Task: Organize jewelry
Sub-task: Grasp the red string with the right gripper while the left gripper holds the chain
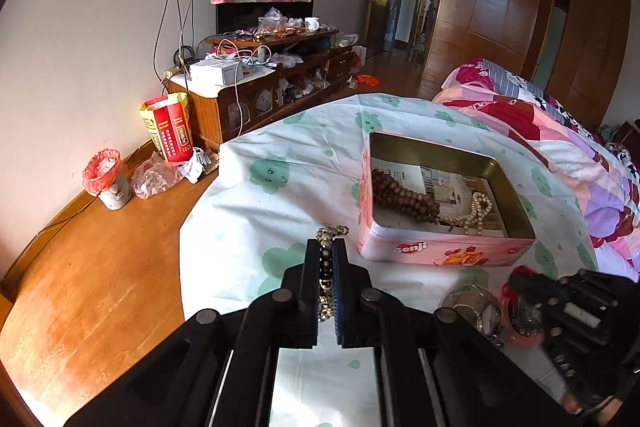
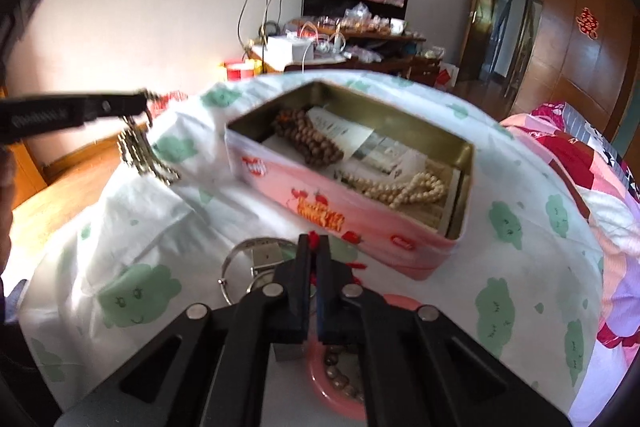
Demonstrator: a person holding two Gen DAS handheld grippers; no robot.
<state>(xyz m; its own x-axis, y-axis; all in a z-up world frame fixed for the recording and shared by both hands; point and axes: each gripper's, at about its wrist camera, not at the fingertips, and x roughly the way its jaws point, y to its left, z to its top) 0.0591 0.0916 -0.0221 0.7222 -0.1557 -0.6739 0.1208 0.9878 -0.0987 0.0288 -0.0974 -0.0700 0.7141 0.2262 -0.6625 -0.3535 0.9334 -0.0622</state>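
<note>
An open pink tin stands on the white sheet with green prints. A brown bead string and a pearl necklace lie in it on papers. Left of the tin, my left gripper is shut on a gold-and-dark bead chain, which hangs above the sheet. In front of the tin, my right gripper is shut on a red cord above a pink dish holding beads. A silver bangle lies to its left.
A wristwatch lies by the pink dish. A patterned quilt is piled to the right. Wooden floor drops away on the left, with a small bin, bags and a cluttered cabinet against the wall.
</note>
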